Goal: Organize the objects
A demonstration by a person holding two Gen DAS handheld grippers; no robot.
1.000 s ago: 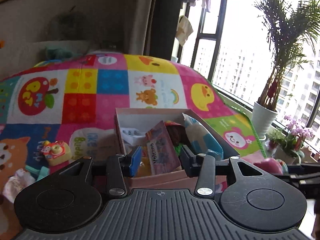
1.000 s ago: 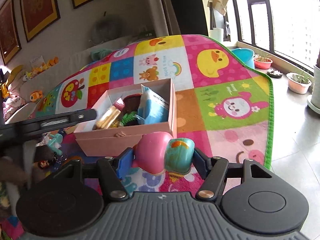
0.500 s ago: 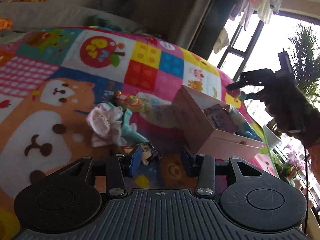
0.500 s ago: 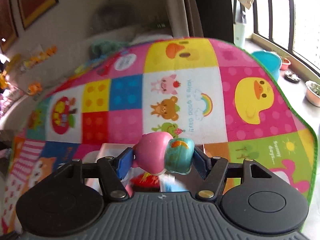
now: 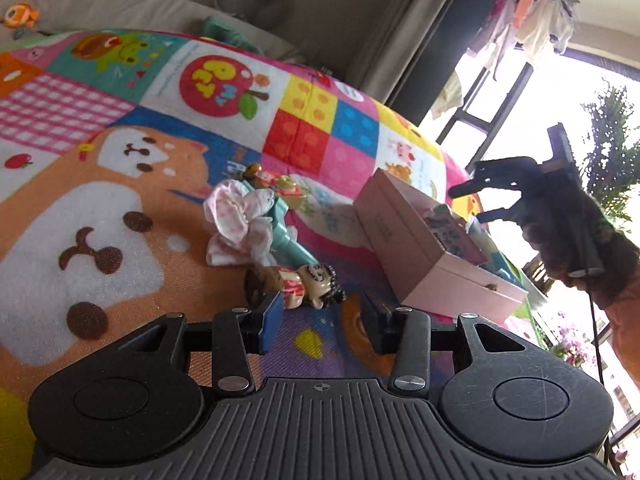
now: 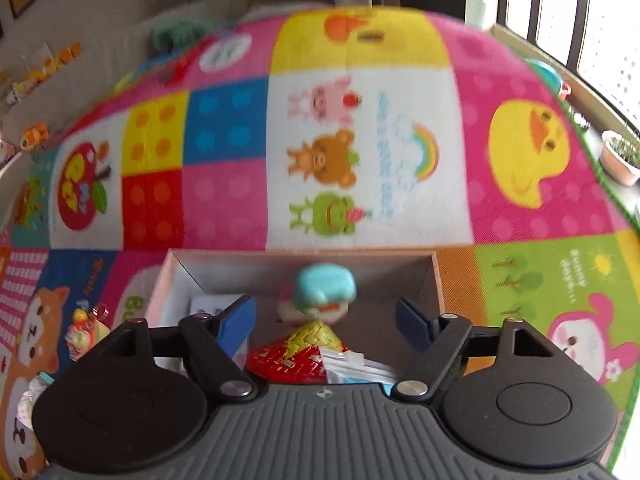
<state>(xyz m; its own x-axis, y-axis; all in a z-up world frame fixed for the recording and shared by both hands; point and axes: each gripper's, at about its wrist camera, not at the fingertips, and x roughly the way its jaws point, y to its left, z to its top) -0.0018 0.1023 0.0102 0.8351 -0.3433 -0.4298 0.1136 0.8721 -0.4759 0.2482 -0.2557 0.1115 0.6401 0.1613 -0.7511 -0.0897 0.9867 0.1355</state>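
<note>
A pink cardboard box [image 5: 404, 236] stands on the colourful play mat and holds several packets and toys. My right gripper [image 6: 326, 322] is open above the box [image 6: 437, 276]; the pink and teal toy [image 6: 320, 294] is loose between the jaws, over the box's inside. The right gripper also shows in the left wrist view [image 5: 470, 200], over the box. My left gripper [image 5: 320, 322] is open and empty, low over the mat, just short of a small doll figure [image 5: 308, 280]. Beyond the doll lie a pink-white cloth [image 5: 240, 222] and a teal toy [image 5: 290, 240].
A small toy camera [image 5: 276, 184] lies on the mat behind the cloth; it also shows in the right wrist view [image 6: 82, 332]. A sofa edge with small toys [image 5: 24, 14] is at the back. Plant pots [image 6: 620, 160] stand by the window at right.
My right gripper moved over the box and opened, letting go of the pink and teal toy. My left gripper swung left from the box and came down toward the doll.
</note>
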